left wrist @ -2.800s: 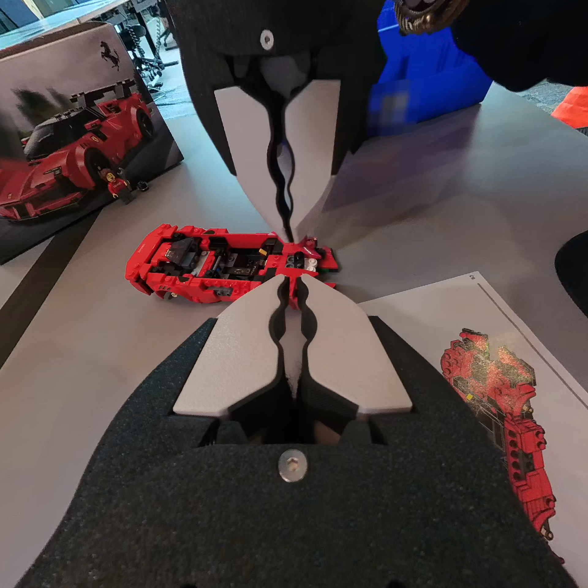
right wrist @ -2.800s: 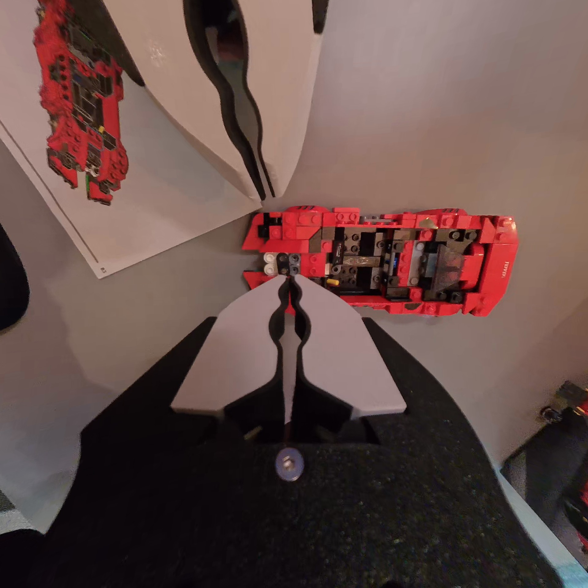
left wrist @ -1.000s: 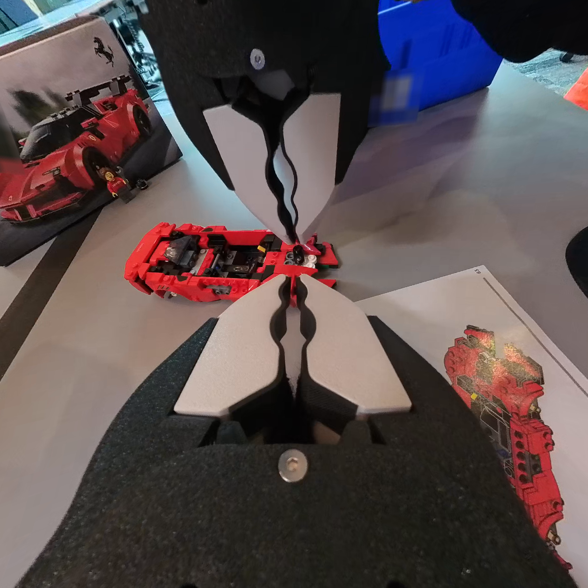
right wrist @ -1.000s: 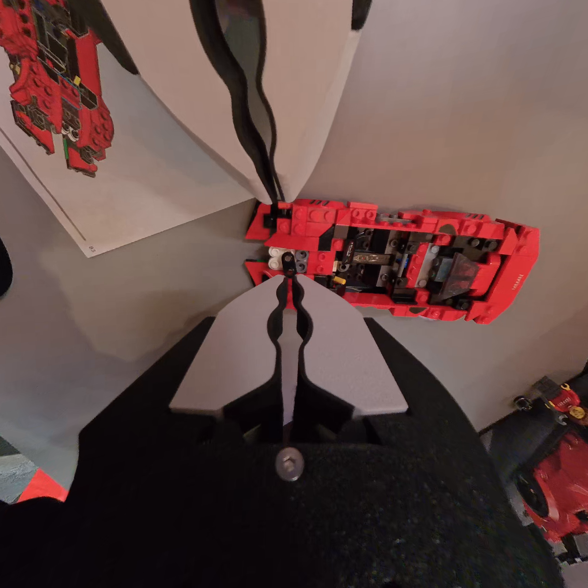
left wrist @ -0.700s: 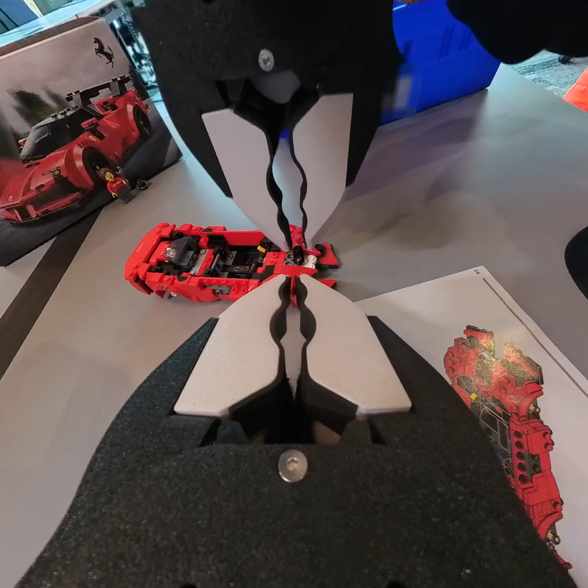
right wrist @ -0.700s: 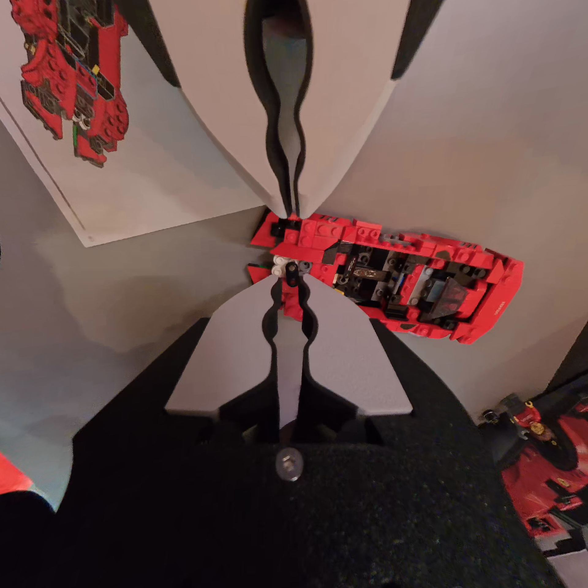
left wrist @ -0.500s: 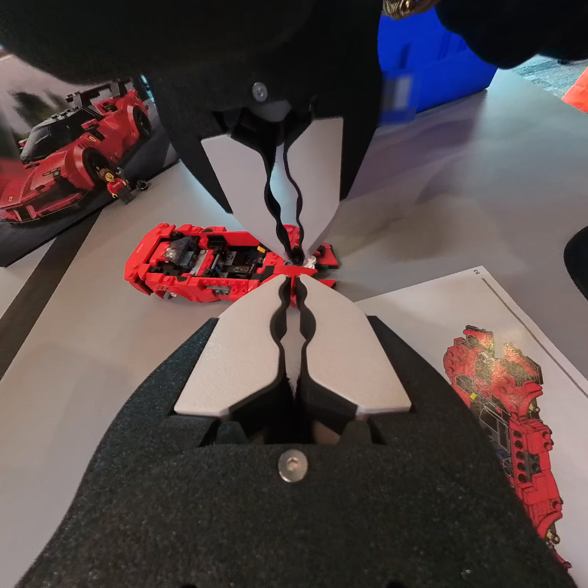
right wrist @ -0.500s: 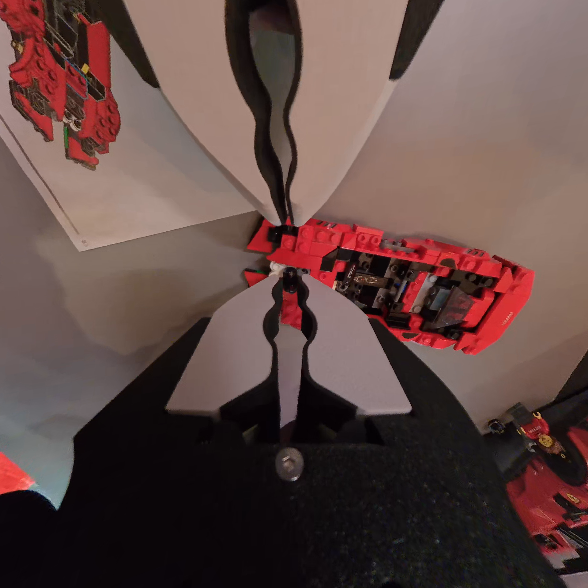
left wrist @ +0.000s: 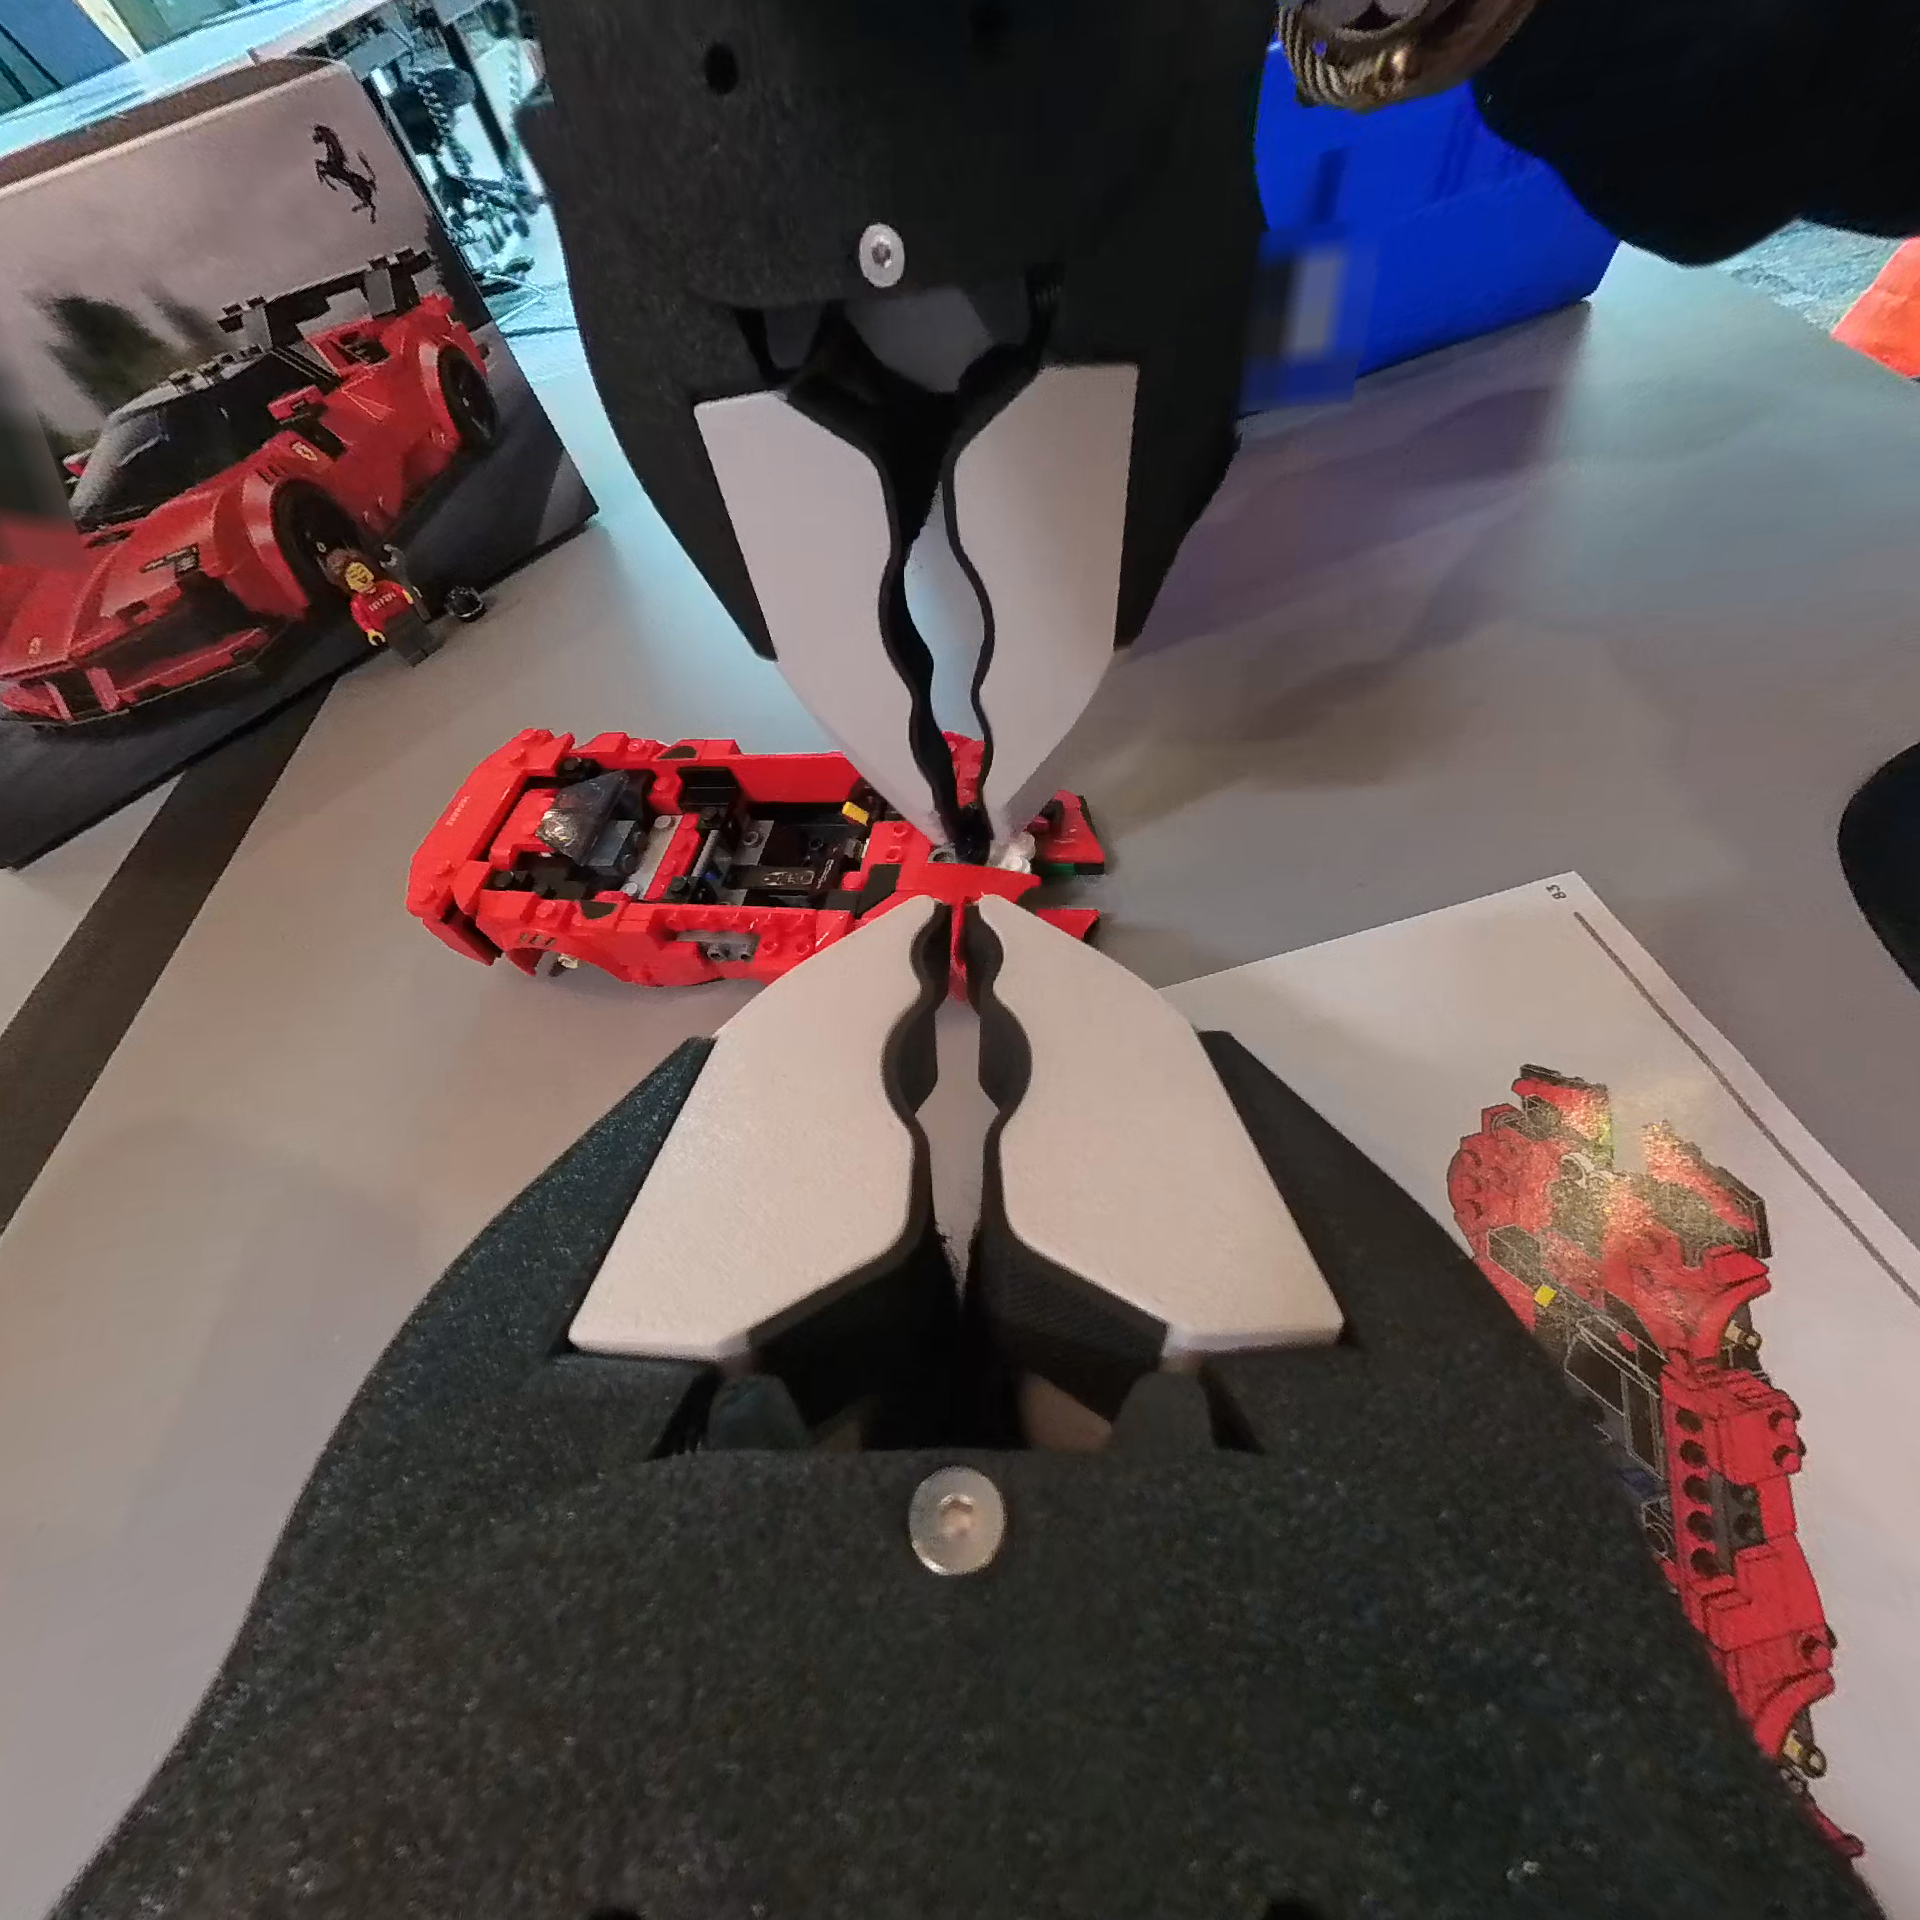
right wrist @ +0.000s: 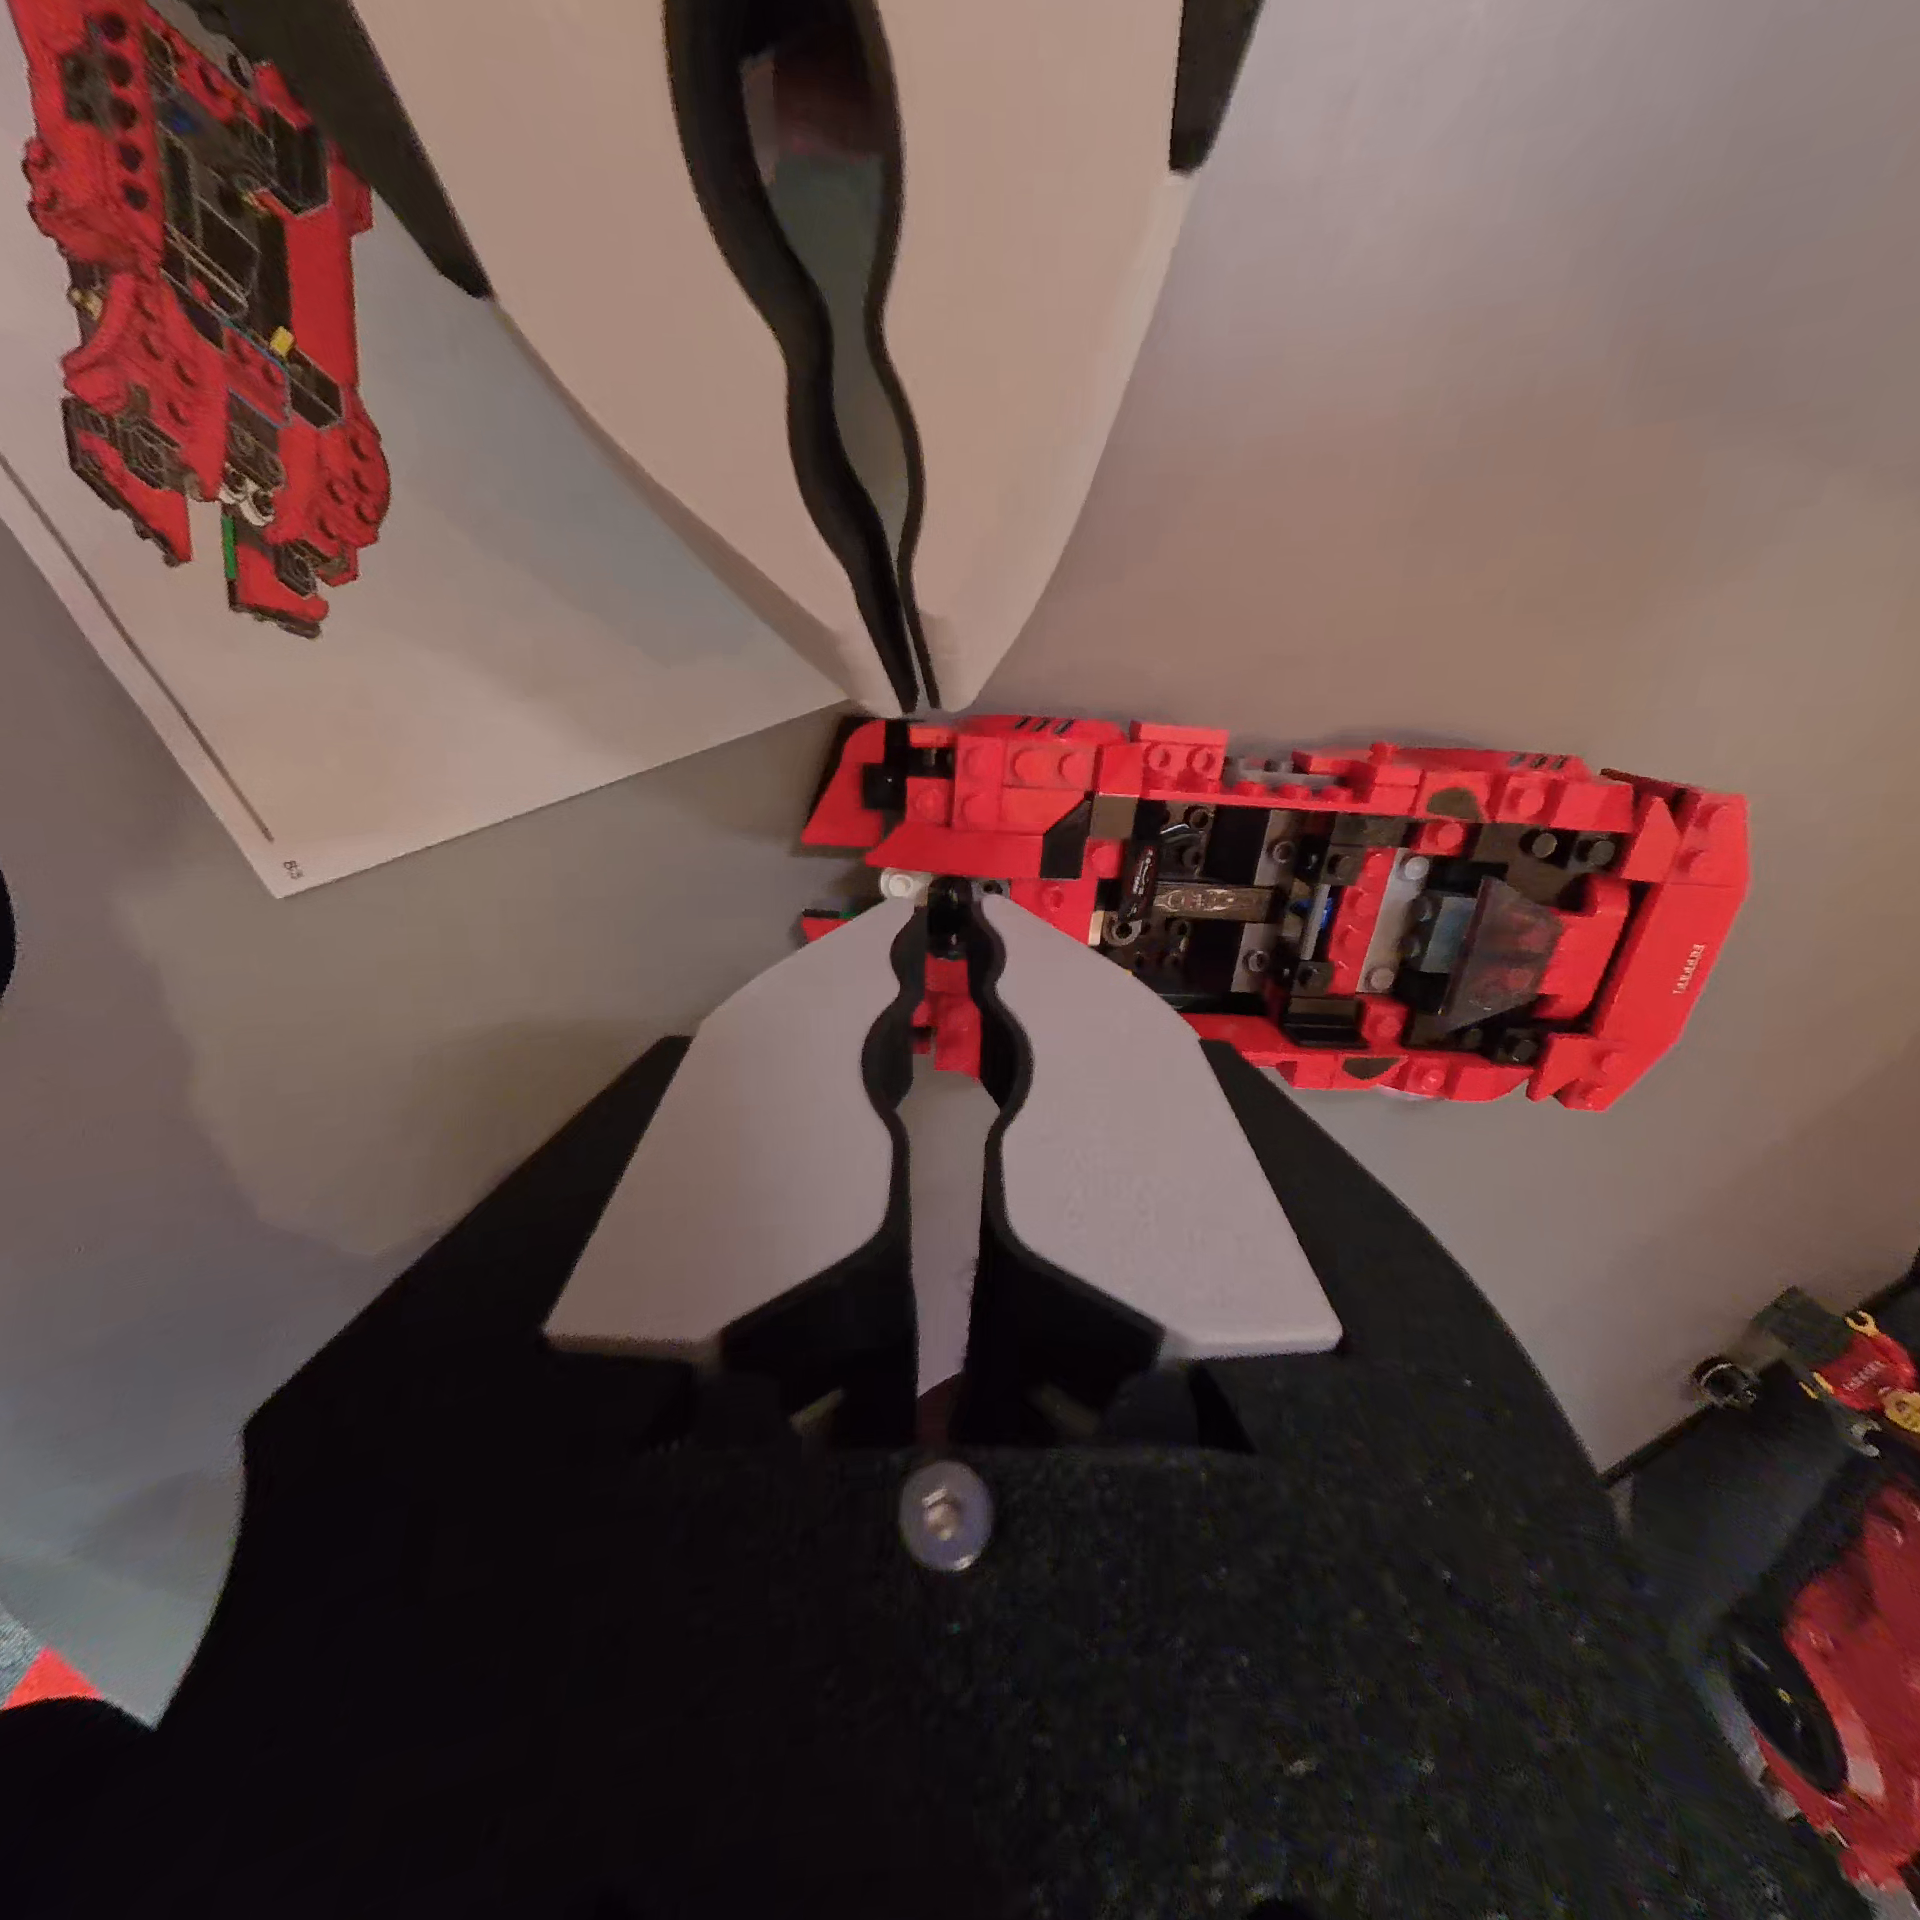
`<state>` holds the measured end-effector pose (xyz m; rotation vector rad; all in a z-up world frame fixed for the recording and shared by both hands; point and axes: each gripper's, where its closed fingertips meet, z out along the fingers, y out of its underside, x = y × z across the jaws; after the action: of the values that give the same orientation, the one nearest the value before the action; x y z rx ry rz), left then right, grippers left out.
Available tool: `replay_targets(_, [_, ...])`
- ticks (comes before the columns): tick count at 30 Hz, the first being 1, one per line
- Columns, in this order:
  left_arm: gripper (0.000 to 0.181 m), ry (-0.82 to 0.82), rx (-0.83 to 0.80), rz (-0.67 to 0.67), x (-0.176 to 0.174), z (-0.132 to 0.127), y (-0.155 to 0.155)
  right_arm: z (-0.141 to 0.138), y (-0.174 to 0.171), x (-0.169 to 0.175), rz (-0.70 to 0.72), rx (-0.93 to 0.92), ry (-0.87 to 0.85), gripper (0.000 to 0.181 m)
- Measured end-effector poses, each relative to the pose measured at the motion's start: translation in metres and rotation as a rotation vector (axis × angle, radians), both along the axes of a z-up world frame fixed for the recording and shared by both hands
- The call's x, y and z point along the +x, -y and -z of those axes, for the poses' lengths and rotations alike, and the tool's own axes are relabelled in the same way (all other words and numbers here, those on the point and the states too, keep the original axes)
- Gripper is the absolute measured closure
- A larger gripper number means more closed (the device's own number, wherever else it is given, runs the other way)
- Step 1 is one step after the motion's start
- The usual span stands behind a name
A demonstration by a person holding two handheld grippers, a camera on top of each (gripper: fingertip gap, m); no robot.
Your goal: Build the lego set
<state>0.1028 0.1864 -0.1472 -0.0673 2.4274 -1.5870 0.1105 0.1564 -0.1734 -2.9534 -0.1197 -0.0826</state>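
Note:
A part-built red Lego car lies on the grey table, open on top with black parts inside. My left gripper is shut on the red edge of the car's near end. My right gripper comes from above in the left wrist view. It is shut on a small black piece that sits on the car's end beside a white stud. In the right wrist view the car stretches to the right and the left gripper pinches its far edge.
A printed instruction sheet lies at the right, also in the right wrist view. The Lego set box stands at the back left and shows in the right wrist view. A blue bin stands behind. A dark object is at the right edge. The left gripper's tips are roughly 4 centimeters from the right gripper's.
My right gripper's jaws eased apart for a moment, then came down and closed on the small black piece at the car's end. The car turned slightly. My left gripper kept its hold.

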Motion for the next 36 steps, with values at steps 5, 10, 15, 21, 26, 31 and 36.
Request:
replay_targets(5, [0.179,-0.002,0.0,0.001,0.0,0.0,0.0,0.0,0.0,0.001,0.01,0.012,0.033,0.174])
replay_targets(10, [0.179,0.002,0.008,0.002,0.0,0.001,0.0,0.001,-0.002,0.001,0.024,0.062,0.057,0.174])
replay_targets(15, [0.179,0.003,0.009,0.001,0.0,0.001,0.0,0.0,-0.002,0.002,0.034,0.094,0.047,0.168])
replay_targets(21, [0.18,0.001,0.006,0.0,0.0,0.001,0.0,-0.011,-0.003,0.002,0.064,0.186,-0.022,0.172])
replay_targets(26, [0.179,0.002,0.013,0.0,0.0,0.001,0.0,-0.011,0.002,0.0,0.079,0.201,-0.089,0.181])
replay_targets(31, [0.179,0.004,0.026,-0.004,0.0,0.003,0.001,-0.004,0.003,0.003,0.081,0.189,-0.072,0.181])
replay_targets(36, [0.18,0.01,0.056,-0.013,0.001,0.007,0.002,-0.003,0.002,0.002,0.072,0.186,-0.071,0.181])
